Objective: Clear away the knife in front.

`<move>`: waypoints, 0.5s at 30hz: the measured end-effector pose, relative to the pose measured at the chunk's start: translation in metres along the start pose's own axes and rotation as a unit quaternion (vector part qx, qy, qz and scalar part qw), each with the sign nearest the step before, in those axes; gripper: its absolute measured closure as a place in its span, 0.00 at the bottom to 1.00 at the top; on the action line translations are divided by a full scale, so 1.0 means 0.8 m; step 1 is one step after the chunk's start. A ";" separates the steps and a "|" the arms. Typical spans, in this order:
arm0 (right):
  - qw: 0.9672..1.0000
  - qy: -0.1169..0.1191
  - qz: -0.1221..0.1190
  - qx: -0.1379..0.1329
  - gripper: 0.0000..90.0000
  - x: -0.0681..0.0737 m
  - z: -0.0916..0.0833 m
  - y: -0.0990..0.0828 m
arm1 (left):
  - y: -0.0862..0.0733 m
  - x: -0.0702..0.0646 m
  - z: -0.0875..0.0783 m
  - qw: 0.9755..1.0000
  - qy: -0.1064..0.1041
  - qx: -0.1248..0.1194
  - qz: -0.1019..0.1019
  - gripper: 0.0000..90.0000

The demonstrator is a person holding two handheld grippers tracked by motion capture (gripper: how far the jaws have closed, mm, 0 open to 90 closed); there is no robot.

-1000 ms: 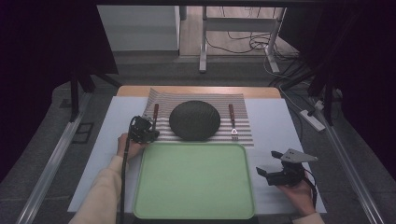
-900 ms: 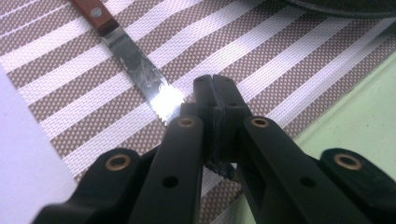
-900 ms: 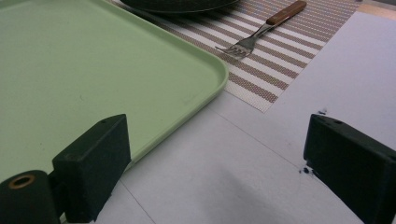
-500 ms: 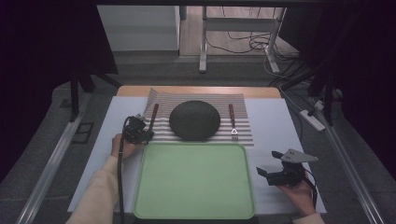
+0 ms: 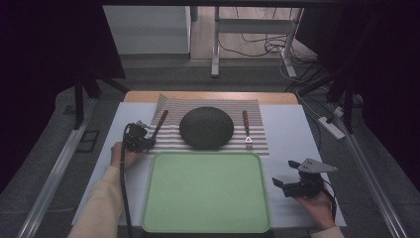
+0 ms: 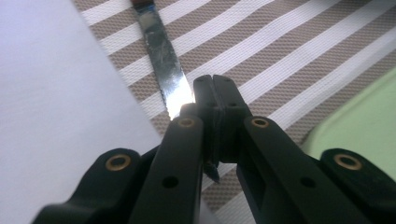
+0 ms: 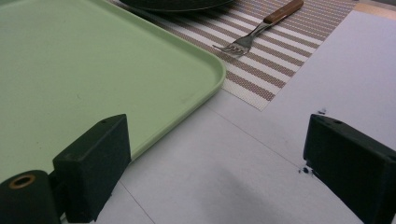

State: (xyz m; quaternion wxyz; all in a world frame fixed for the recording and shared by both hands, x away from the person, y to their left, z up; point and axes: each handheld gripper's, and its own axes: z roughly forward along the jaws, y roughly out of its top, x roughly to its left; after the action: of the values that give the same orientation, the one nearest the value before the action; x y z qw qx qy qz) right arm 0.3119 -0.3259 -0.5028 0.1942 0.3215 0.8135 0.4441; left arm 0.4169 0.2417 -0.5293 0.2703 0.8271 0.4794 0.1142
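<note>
Nearest the person, the right gripper (image 5: pixel 282 182) sits at about 4 o'clock on the table (image 5: pixel 292 134), fingers wide apart with nothing between them, just beside the green tray (image 5: pixel 205 191). At 9 o'clock the left gripper (image 5: pixel 146 145) has its fingers (image 6: pixel 205 100) pressed together at the blade tip of the knife (image 6: pixel 161 60), which lies on the striped placemat (image 5: pixel 257 141). Past the tray sits a dark plate (image 5: pixel 206 127), with a fork (image 5: pixel 246 131) at its 3 o'clock.

knife (image 6: pixel 161 60): glossy metal blade, wooden handle | placemat (image 6: pixel 289 56): coarse woven striped cloth | tray (image 7: pixel 93 70): smooth matt green plastic | fork (image 7: pixel 254 32): shiny metal, wooden handle
</note>
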 end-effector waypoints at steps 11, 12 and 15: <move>1.000 0.000 -0.001 0.001 0.08 0.000 0.000 0.000 | -0.005 0.008 -0.003 1.000 0.002 -0.003 -0.009 0.99; 1.000 0.000 -0.001 0.000 0.08 0.000 0.000 0.000 | -0.004 0.008 -0.003 1.000 0.002 -0.005 -0.009 0.99; 1.000 -0.003 0.002 -0.001 0.08 0.000 0.000 -0.001 | -0.001 0.010 -0.012 1.000 0.009 -0.028 -0.012 0.99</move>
State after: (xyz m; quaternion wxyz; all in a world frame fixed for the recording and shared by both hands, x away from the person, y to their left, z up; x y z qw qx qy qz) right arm 0.3119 -0.3260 -0.5034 0.1959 0.3237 0.8121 0.4442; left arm 0.4161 0.2524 -0.5223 0.2901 0.8125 0.4883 0.1318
